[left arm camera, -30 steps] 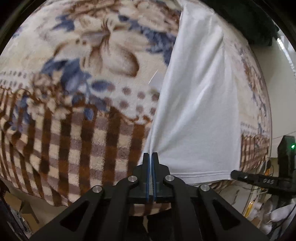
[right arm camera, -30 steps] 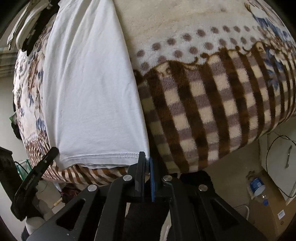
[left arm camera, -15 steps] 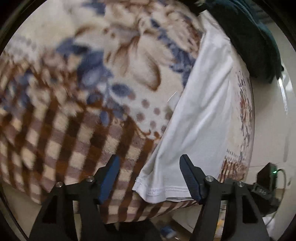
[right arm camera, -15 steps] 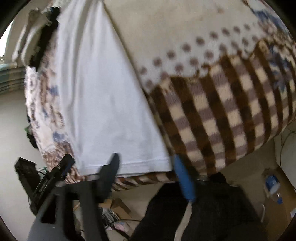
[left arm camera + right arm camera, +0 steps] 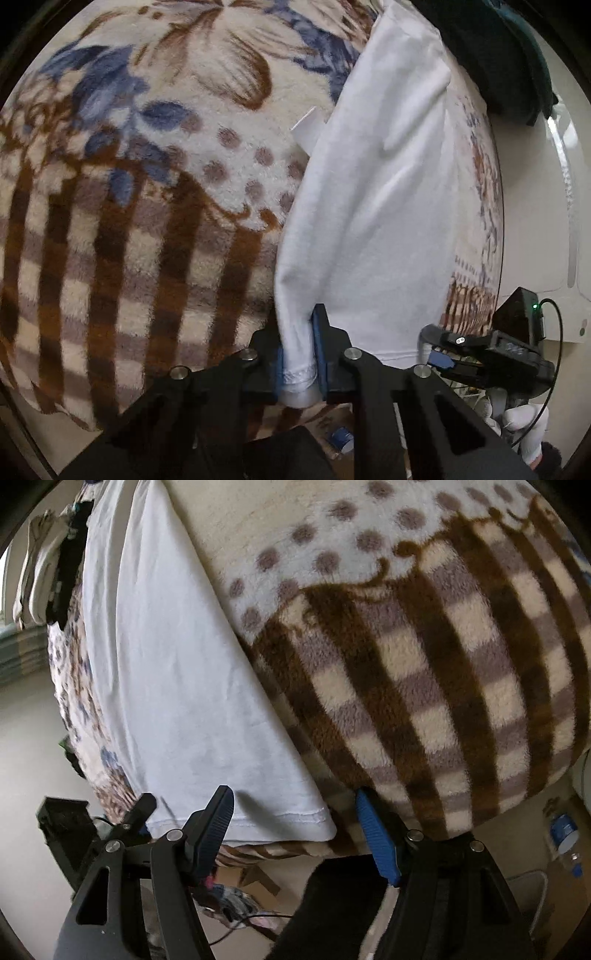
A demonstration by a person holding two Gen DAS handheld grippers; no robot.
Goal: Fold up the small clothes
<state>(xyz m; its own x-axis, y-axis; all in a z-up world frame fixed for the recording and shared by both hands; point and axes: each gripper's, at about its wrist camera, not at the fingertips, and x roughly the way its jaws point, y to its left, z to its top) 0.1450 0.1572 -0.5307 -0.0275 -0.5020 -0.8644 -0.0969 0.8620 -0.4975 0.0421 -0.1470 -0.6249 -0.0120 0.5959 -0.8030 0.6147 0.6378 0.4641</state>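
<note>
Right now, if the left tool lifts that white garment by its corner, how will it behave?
Probably floppy: the white garment already bunches and creases where the left tool closes on its hemmed corner. Likely light, thin cloth. It may drag on the fuzzy blanket, and the far corner between the open right tool would trail.

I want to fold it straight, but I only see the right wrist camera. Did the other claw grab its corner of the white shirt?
Observer: Yes. The left claw is closing on the white shirt, and the hem corner is bunched up between its pads.
Operator: Is anything poking out on that side?
Observer: A small white tag sticks out from the shirt's long edge, over the blanket.
</note>
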